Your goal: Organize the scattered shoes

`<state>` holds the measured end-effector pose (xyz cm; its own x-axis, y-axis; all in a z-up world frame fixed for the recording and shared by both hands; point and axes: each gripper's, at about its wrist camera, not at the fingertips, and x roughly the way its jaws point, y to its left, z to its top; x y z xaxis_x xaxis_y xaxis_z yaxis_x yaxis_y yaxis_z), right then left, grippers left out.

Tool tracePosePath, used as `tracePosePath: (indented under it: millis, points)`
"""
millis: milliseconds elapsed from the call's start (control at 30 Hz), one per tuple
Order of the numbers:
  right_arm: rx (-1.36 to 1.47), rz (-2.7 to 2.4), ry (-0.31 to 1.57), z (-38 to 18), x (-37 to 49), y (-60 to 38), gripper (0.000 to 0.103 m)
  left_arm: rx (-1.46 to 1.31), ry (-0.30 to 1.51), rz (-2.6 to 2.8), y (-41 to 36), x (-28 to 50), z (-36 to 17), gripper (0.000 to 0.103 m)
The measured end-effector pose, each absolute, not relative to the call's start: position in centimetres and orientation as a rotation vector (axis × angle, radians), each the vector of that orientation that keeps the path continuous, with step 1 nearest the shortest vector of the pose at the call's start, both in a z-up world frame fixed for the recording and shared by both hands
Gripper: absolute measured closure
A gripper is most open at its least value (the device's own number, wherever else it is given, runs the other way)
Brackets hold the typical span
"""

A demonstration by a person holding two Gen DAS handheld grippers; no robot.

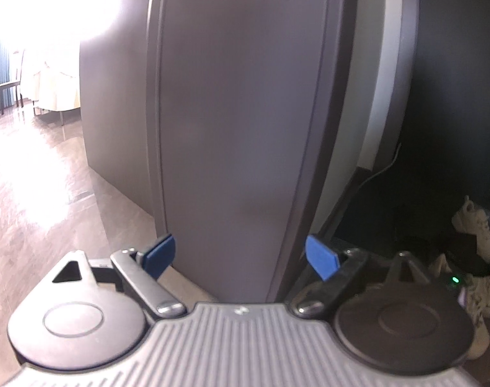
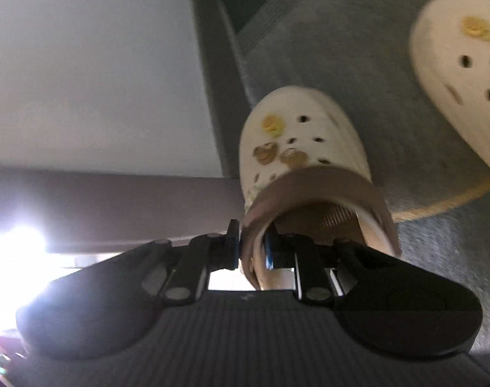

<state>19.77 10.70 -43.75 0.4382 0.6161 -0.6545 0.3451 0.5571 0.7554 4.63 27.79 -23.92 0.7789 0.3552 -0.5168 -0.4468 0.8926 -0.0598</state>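
1. The right gripper (image 2: 252,251) is clamping its blue-padded jaws on the tan heel strap (image 2: 312,182) of a cream perforated foam clog (image 2: 304,135) carrying round charms.
2. A matching second clog (image 2: 457,74) is lying on the grey mat (image 2: 325,38), apart from the first.
3. The left gripper (image 1: 241,256) is standing wide apart, empty, facing a smooth grey panel (image 1: 238,113).
4. A beige sneaker (image 1: 475,225) is sitting in the shadow to that panel's right.

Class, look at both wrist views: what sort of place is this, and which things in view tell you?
Probably a home entryway off a living area: clogs on a grey mat, sneakers by a dark cabinet, glossy tile floor leading to a chair.
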Motion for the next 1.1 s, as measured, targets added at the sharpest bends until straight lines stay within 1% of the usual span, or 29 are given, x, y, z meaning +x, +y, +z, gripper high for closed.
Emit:
tracePosePath:
  millis: [100, 167, 200, 233, 267, 300, 500, 533, 600, 633, 667, 767, 867, 1000, 1100]
  points:
    - [1.049, 0.227, 1.193, -44.6, 20.1, 11.5, 0.082, -0.19, 0.511, 0.431, 27.6, 4.5, -23.8, 0.013]
    - [1.011, 0.297, 1.207, -44.3, 20.6, 11.9, 0.071, -0.2, 0.504, 0.429, 27.5, 4.3, -23.7, 0.012]
    - [0.989, 0.316, 1.206, -43.9, 20.7, 11.8, 0.057, -0.208, 0.501, 0.428, 27.5, 4.2, -23.7, 0.012]
    - [0.967, 0.335, 1.205, -43.6, 20.7, 11.7, 0.041, -0.214, 0.5, 0.428, 27.5, 4.2, -23.7, 0.012]
    - [0.945, 0.354, 1.203, -43.2, 20.8, 11.6, 0.031, -0.221, 0.499, 0.427, 27.5, 4.1, -23.6, 0.012]
    - [0.928, 0.374, 1.202, -42.8, 20.9, 11.4, 0.025, -0.23, 0.5, 0.424, 27.5, 4.1, -23.7, 0.012]
    - [0.832, 0.482, 1.178, -38.6, 20.4, 7.4, 0.026, -0.193, 0.447, 0.369, 26.9, 4.6, -22.6, 0.011]
    - [0.729, 0.505, 1.11, -37.0, 19.8, 6.1, 0.025, -0.202, 0.429, 0.348, 26.9, 4.7, -22.2, 0.01]
    - [0.526, 0.547, 0.969, -33.6, 18.5, 3.5, 0.026, -0.209, 0.414, 0.329, 26.7, 4.7, -22.1, 0.003]
    - [0.411, 0.559, 0.891, -32.1, 17.7, 1.8, 0.026, -0.208, 0.403, 0.32, 26.4, 4.6, -22.0, 0.002]
    - [0.293, 0.555, 0.824, -31.4, 16.9, -0.5, 0.025, -0.199, 0.397, 0.317, 25.8, 4.5, -22.1, 0.0]
    - [0.142, 0.54, 0.813, -33.1, 15.9, -4.8, 0.026, -0.146, 0.41, 0.303, 23.9, 4.6, -22.5, 0.0]
    - [0.072, 0.527, 0.875, -35.3, 14.4, -8.4, 0.025, -0.068, 0.44, 0.265, 21.8, 4.6, -23.1, 0.0]
    - [0.048, 0.494, 0.945, -38.4, 12.8, -9.7, 0.026, -0.037, 0.517, 0.275, 20.7, 5.3, -24.0, 0.0]
    - [0.043, 0.443, 0.96, -41.0, 11.4, -9.0, 0.027, -0.088, 0.58, 0.303, 20.9, 5.9, -24.5, 0.0]
